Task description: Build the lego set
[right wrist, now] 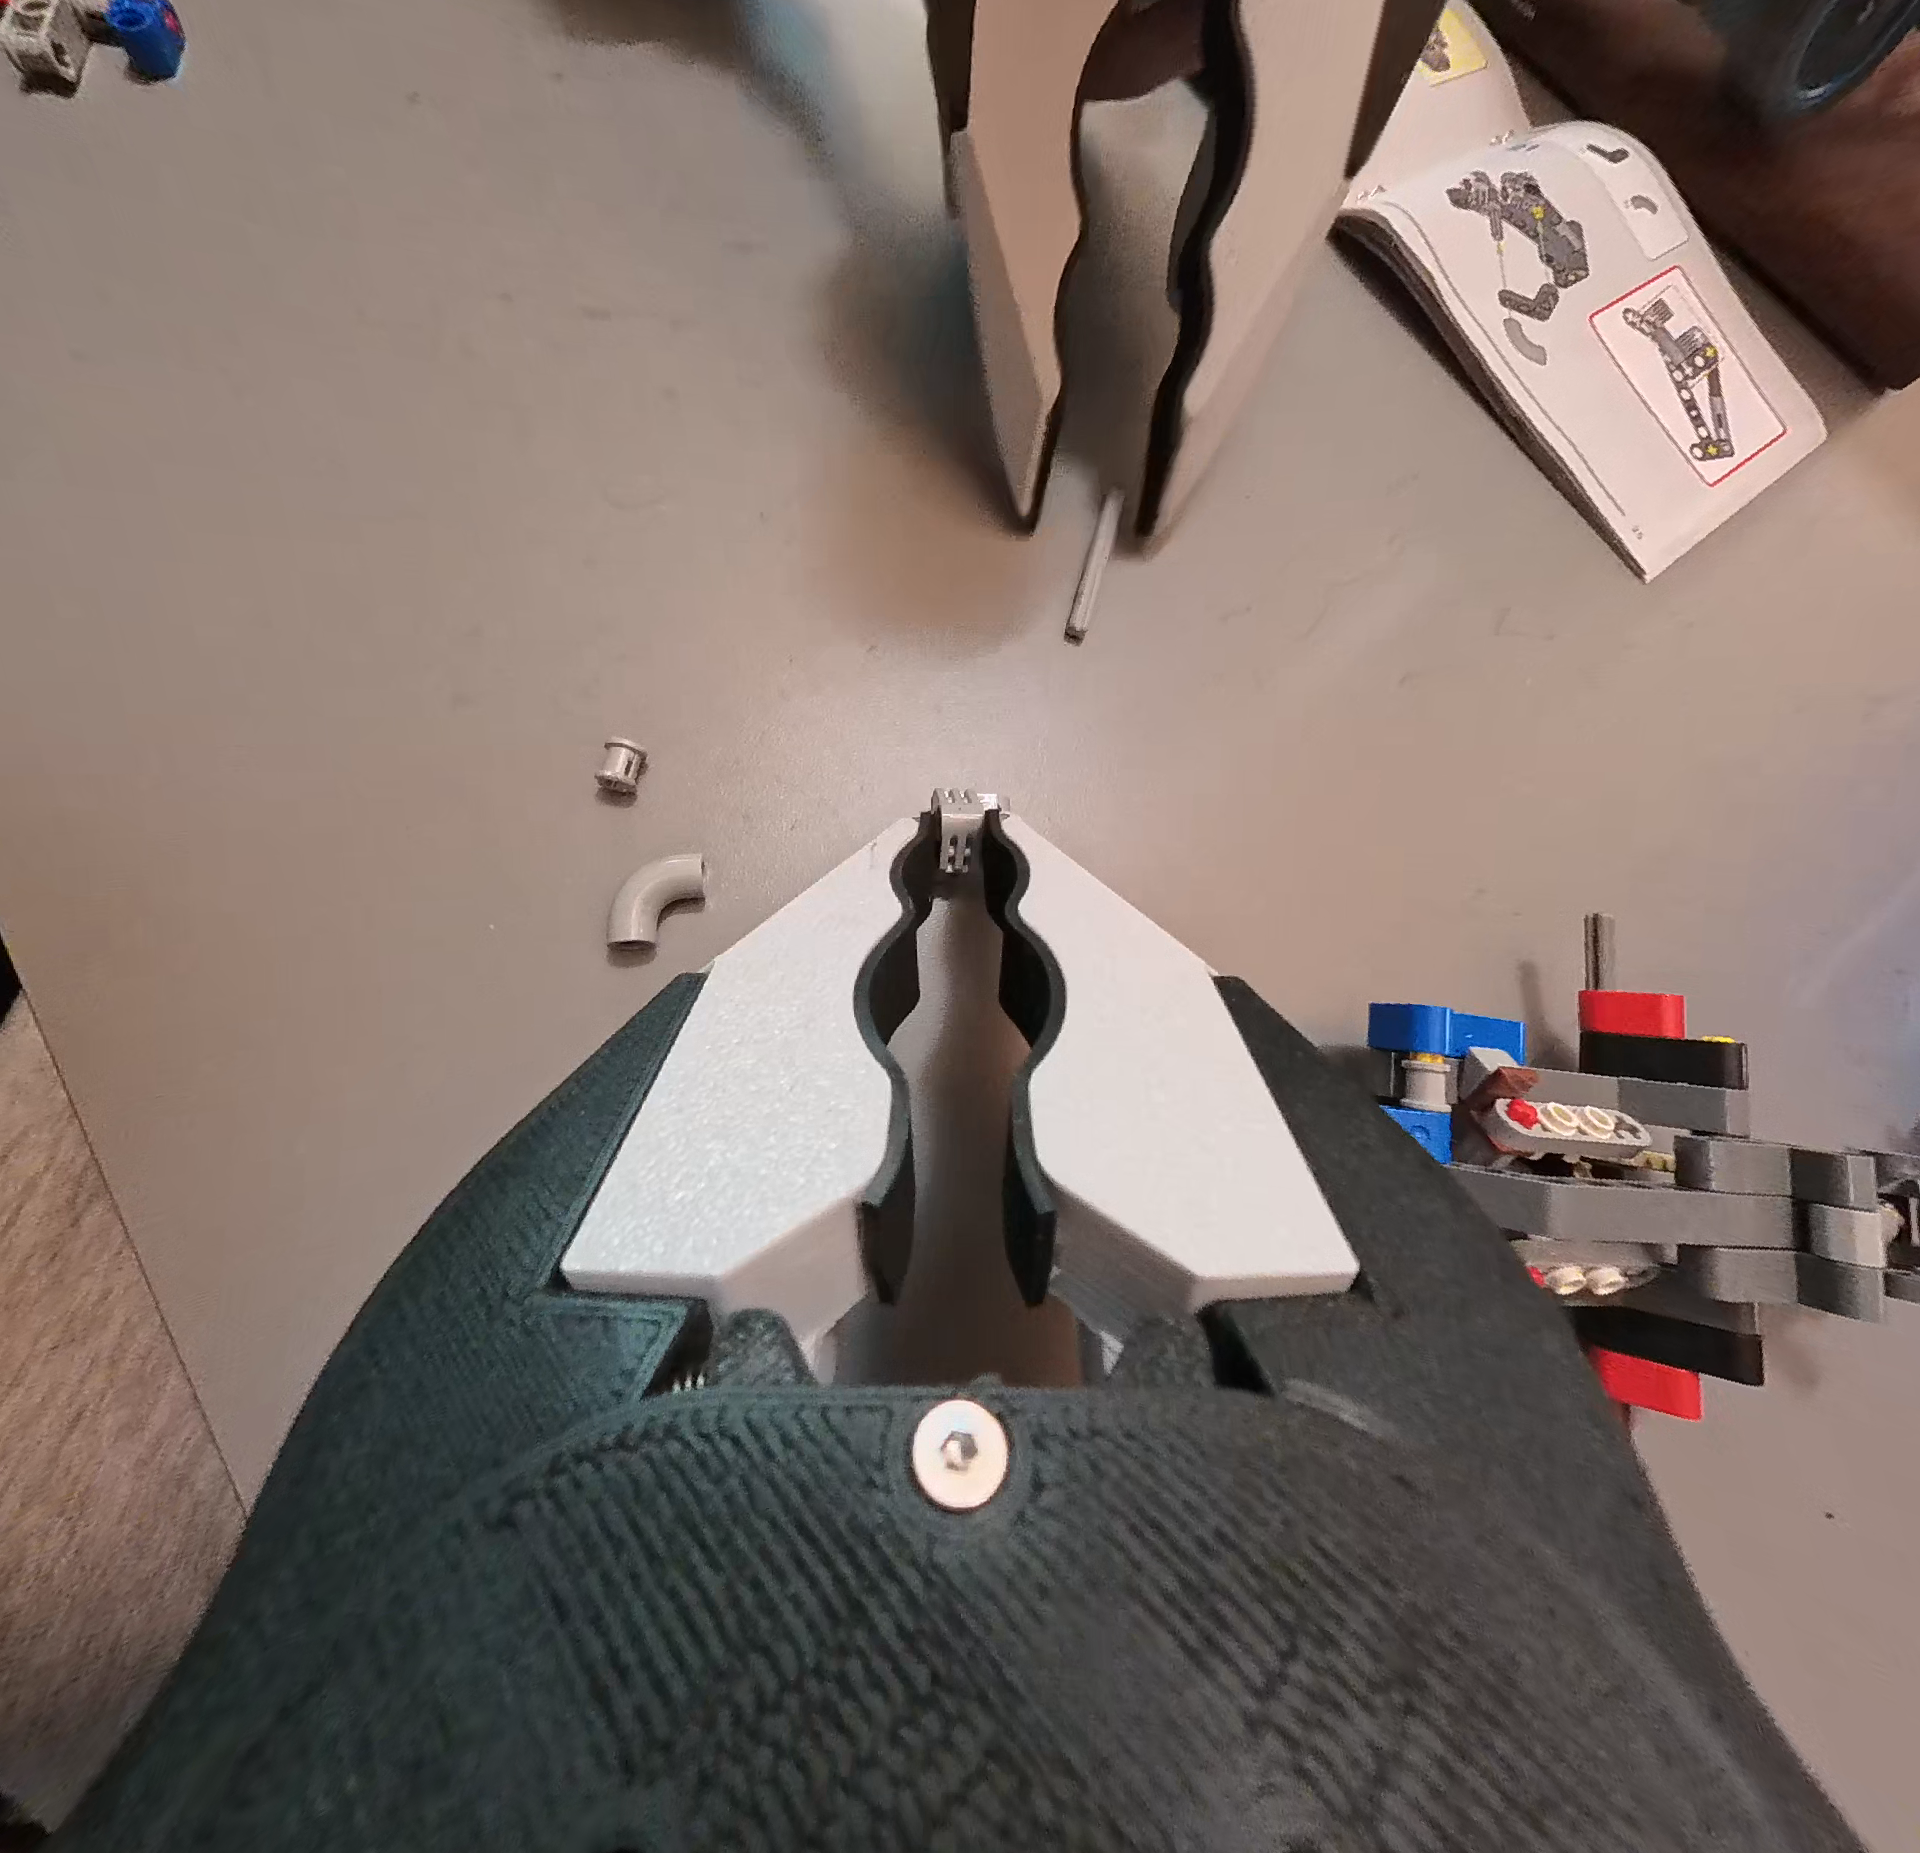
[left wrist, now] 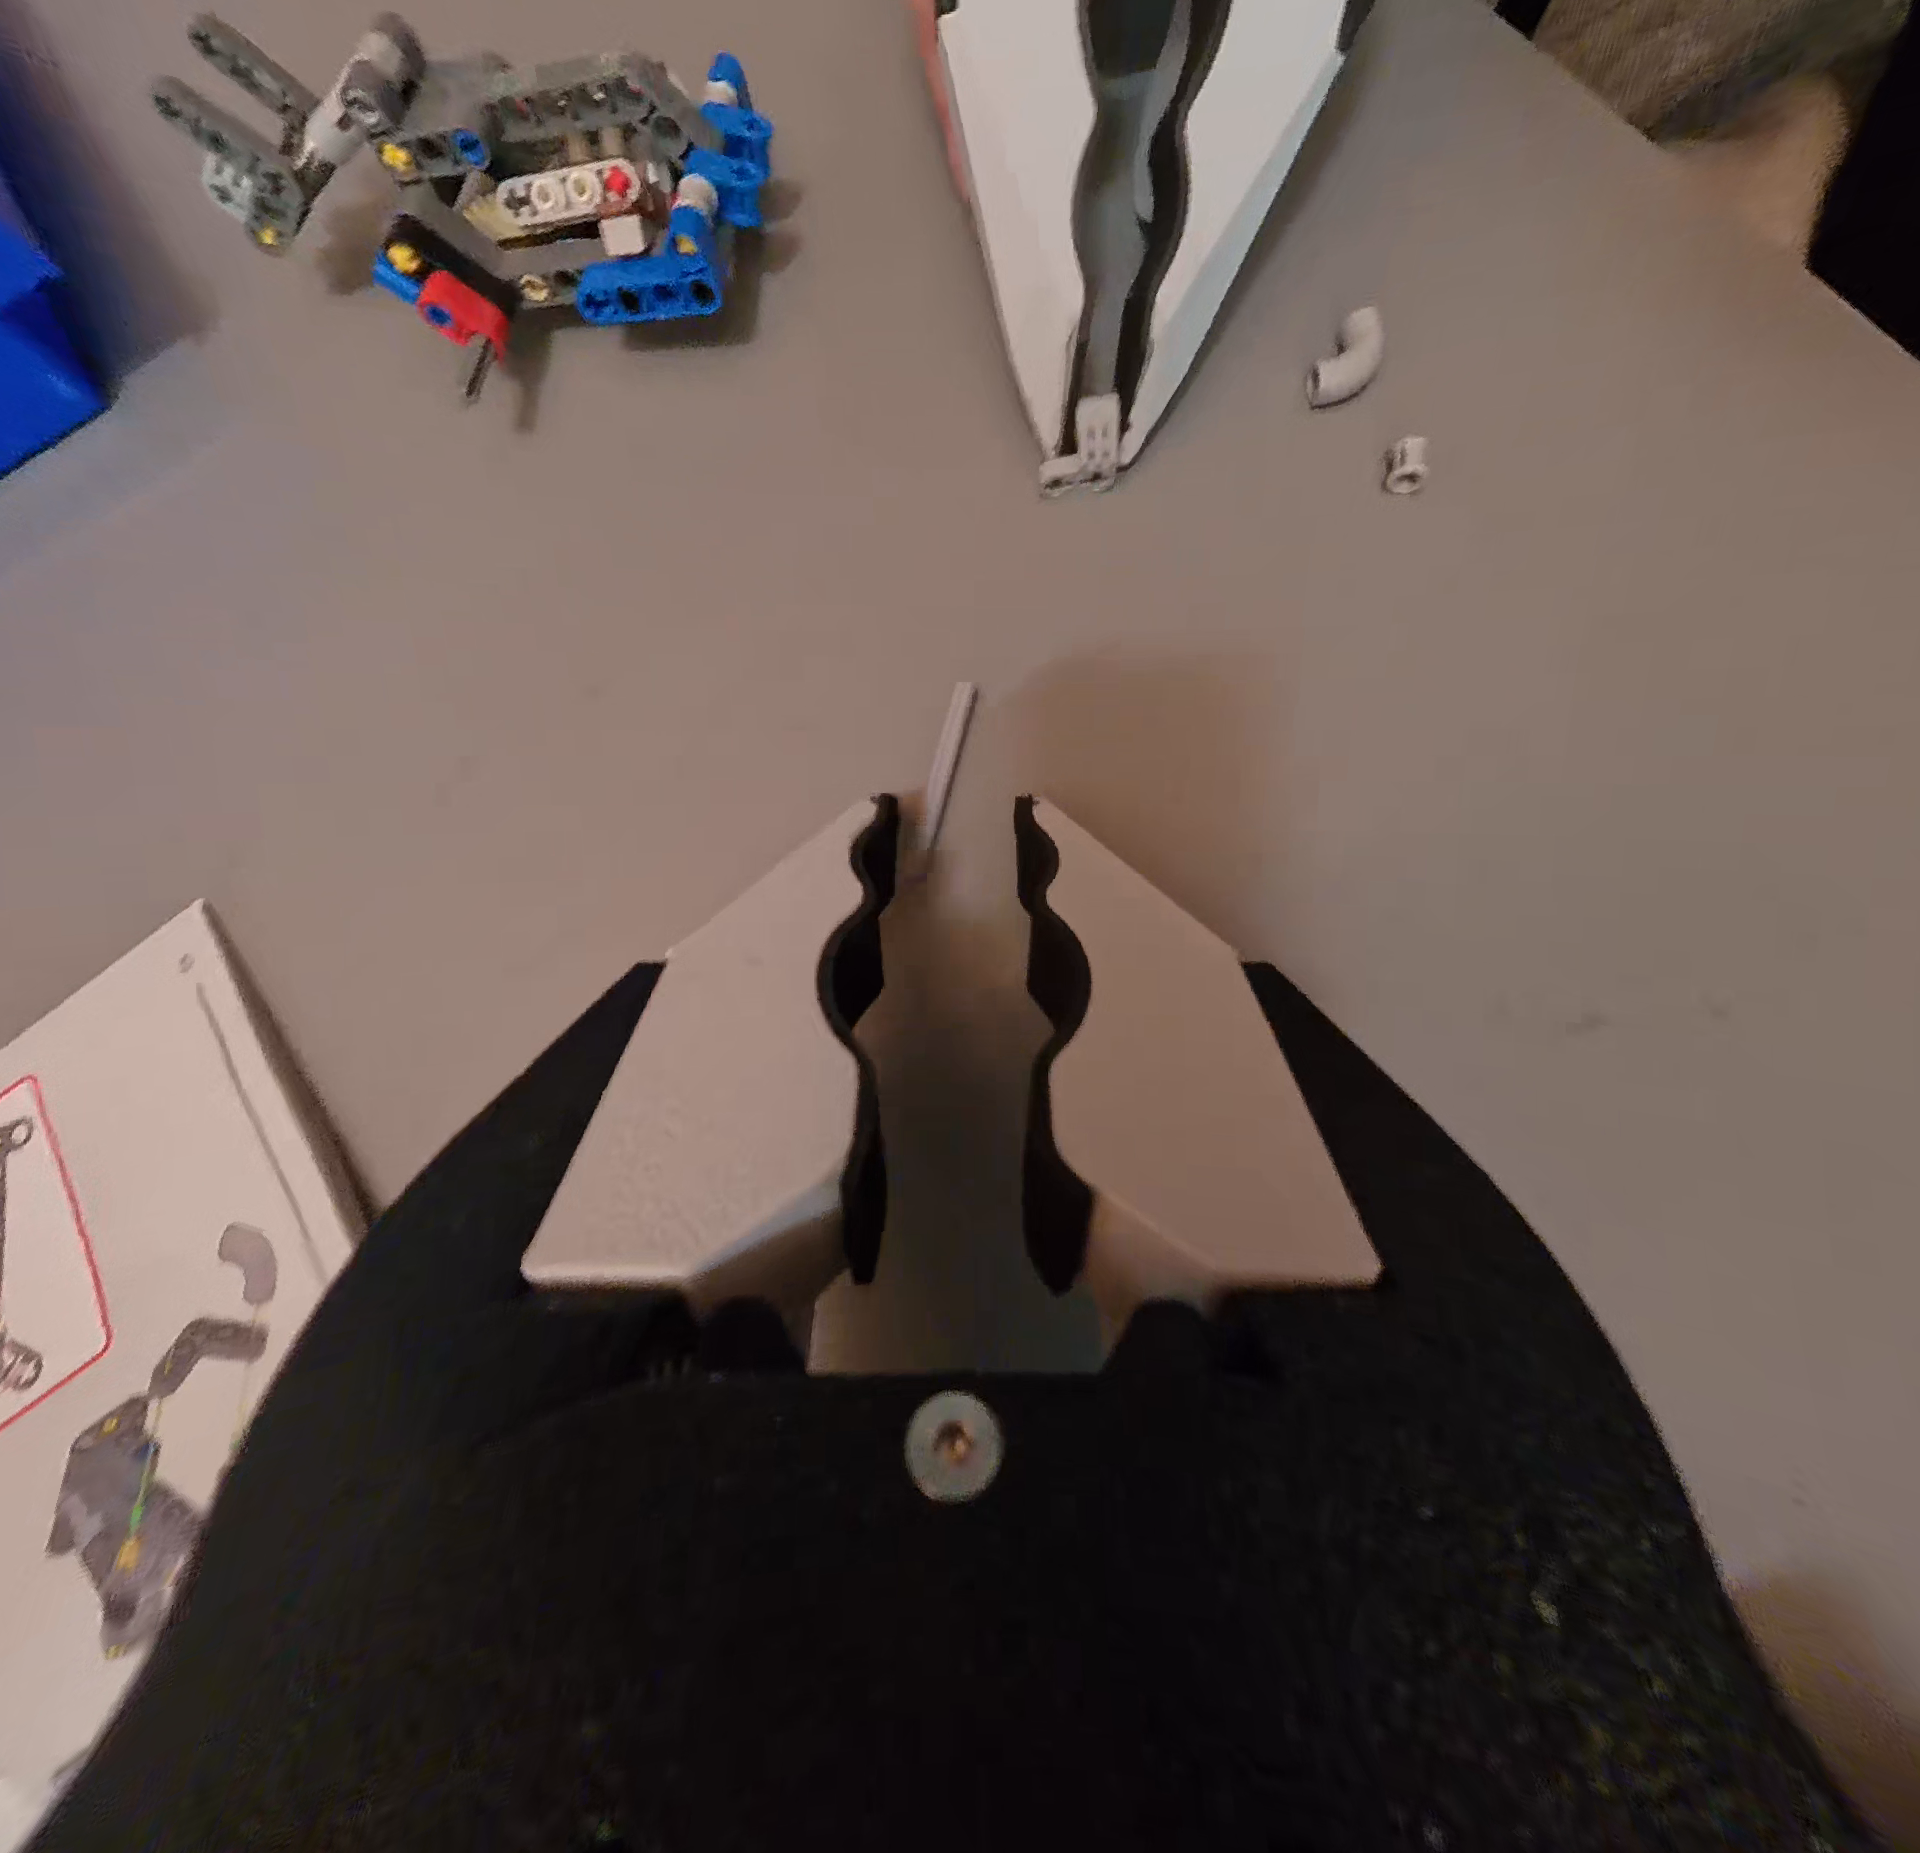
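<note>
Right tongs (right wrist: 961,827) clamping grey connector (right wrist: 958,835)

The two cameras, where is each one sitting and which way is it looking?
Left wrist view: sits on the left tool, looking down its open fingers at the grey table; a thin grey rod lies at the tips.
Right wrist view: sits on the right tool, facing the left tool, with its fingers pinching a small grey connector.
Shared: each shows the other tool, the rod, the grey elbow piece, the small grey bush, the brick model and the booklet.
</note>
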Available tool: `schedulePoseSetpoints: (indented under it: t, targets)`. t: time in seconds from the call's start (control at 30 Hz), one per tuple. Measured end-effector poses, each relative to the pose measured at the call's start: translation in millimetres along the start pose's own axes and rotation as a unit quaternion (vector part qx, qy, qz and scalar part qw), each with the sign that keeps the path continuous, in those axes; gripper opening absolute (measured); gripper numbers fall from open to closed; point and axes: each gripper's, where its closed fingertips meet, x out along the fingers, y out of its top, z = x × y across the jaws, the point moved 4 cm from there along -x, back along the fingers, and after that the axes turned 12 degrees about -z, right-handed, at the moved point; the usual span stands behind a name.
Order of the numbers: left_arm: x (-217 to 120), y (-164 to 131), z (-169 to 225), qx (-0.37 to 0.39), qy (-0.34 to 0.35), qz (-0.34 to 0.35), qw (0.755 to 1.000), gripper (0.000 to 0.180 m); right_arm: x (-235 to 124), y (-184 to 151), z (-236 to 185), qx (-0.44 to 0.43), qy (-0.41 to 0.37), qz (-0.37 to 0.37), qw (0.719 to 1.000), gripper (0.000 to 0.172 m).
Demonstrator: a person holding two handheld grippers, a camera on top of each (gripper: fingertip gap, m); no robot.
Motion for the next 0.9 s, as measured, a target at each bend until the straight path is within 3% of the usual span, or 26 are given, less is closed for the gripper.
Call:
schedulePoseSetpoints:
  t: [0.1, 0.37, 0.9]
  targets:
    - [5.1, 7.0, 0.5, -0.004, 0.015, -0.014, 1.000, 0.001, 1.2, 1.1, 0.8, -0.005, -0.011, -0.001, 1.000, 0.006]
    - [20.3, 33.2, 10.0, -0.015, 0.052, -0.032, 0.998, 0.000, 1.7, 1.6, 1.4, 0.003, -0.009, -0.004, 1.000, 0.006]
    - [22.8, 40.7, 17.9, -0.066, -0.005, -0.010, 0.998, 0.000, 1.6, 0.6, 4.1, 0.034, 0.004, -0.004, 0.999, 0.006]
